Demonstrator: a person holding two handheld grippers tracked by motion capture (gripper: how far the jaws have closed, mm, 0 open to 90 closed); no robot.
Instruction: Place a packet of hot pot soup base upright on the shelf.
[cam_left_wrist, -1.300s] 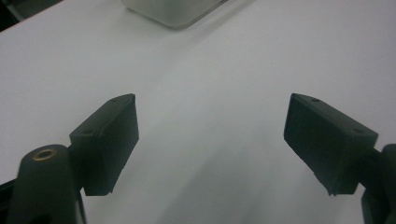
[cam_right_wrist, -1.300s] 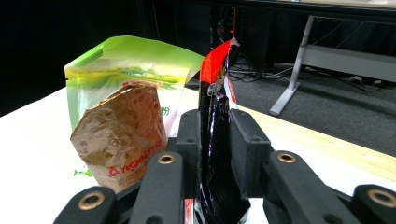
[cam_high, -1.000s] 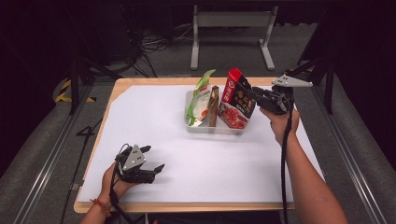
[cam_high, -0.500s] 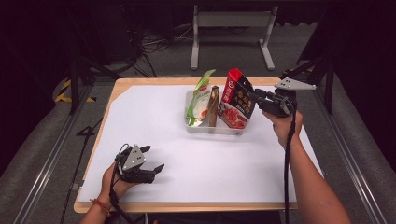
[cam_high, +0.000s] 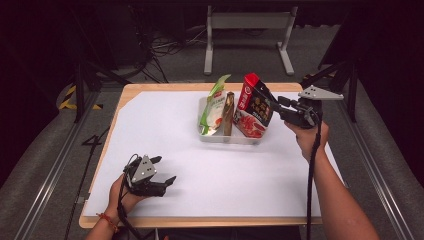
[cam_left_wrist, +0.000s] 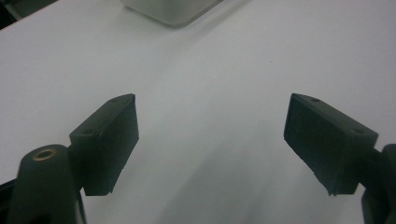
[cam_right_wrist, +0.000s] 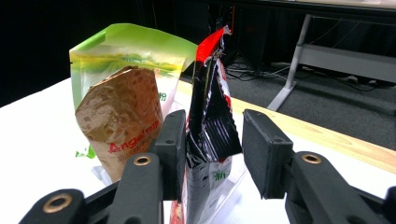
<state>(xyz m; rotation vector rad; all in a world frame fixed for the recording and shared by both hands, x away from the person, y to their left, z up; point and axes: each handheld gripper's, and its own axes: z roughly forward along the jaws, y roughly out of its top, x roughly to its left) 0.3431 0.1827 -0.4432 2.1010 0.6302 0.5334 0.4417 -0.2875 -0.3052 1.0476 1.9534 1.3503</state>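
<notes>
A clear tray (cam_high: 226, 139) at the table's far middle holds three upright bags: a green one (cam_high: 214, 102), a brown one (cam_high: 229, 112) and a red and black one (cam_high: 254, 106). My right gripper (cam_high: 272, 103) reaches level to the red bag's right edge. In the right gripper view the red bag (cam_right_wrist: 212, 116) stands between the jaws of that gripper (cam_right_wrist: 212, 135). They have just been opening: the right pad stands clear of the bag and the left pad is against it or nearly so. The brown bag (cam_right_wrist: 123, 121) and green bag (cam_right_wrist: 130, 46) stand behind. My left gripper (cam_high: 165, 169) rests open near the front left, nothing between its jaws (cam_left_wrist: 210, 130).
White paper (cam_high: 165, 125) covers the wooden table (cam_high: 150, 87). A corner of the tray (cam_left_wrist: 173, 9) sits at the top of the left gripper view. A grey metal stand (cam_high: 247, 22) is on the floor beyond the table.
The right gripper's jaws have spread slightly around the red bag, which stays upright in the tray. The left hand has not moved.
</notes>
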